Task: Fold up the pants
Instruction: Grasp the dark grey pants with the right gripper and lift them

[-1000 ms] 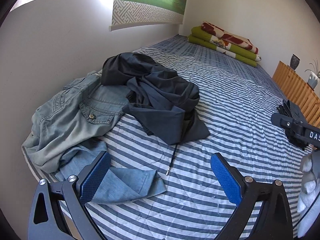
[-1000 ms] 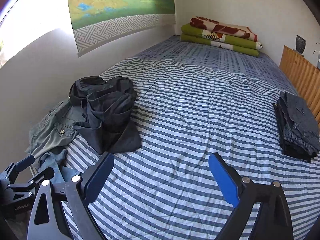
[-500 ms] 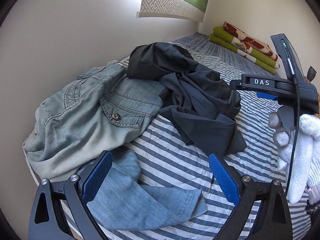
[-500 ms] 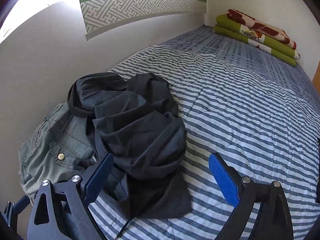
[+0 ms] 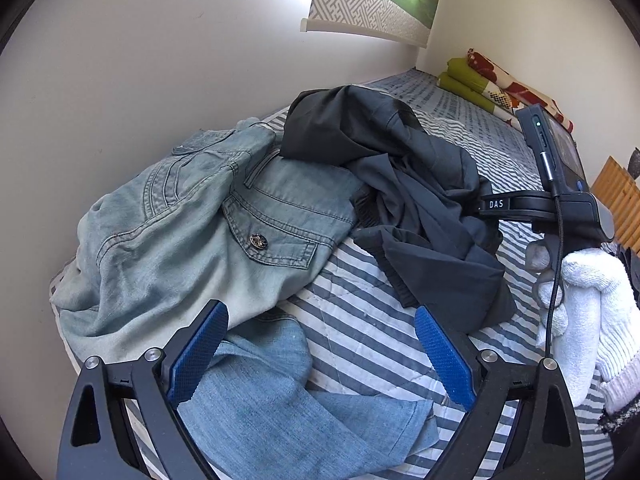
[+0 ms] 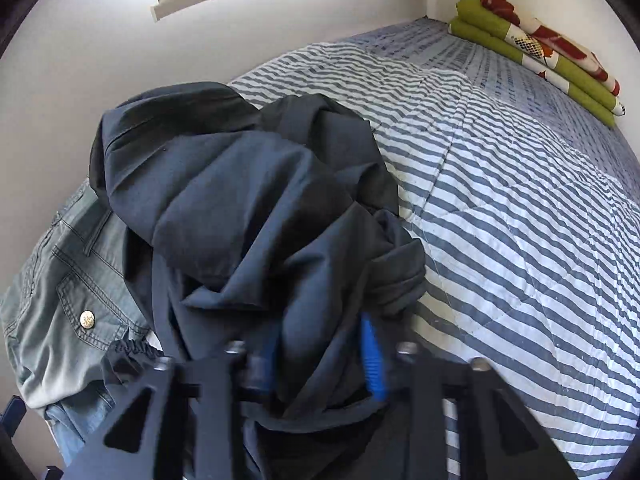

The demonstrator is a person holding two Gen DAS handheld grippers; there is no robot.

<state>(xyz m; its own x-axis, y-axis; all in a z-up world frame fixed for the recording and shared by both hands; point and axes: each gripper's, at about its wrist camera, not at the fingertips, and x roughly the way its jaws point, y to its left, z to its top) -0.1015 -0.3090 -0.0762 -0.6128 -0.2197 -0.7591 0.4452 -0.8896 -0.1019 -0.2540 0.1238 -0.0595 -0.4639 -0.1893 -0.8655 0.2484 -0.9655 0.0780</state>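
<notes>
A crumpled pair of dark grey pants lies in a heap on the striped bed, also seen in the left wrist view as the dark grey pants. My right gripper has its jaws closing on a fold of that dark cloth, which fills the gap between the blue pads. In the left wrist view the right gripper's body is at the right, held by a white-gloved hand. My left gripper stands open above the light denim jeans and a blue denim piece, holding nothing.
The pile sits against a white wall at the bed's left edge. The striped bedspread stretches to the right. Folded green and red blankets lie at the far end. A wooden slatted rail borders the right side.
My right gripper came down onto the dark pants and its jaws went from wide open to pinching a fold. My left gripper moved closer to the denim pile and stayed open.
</notes>
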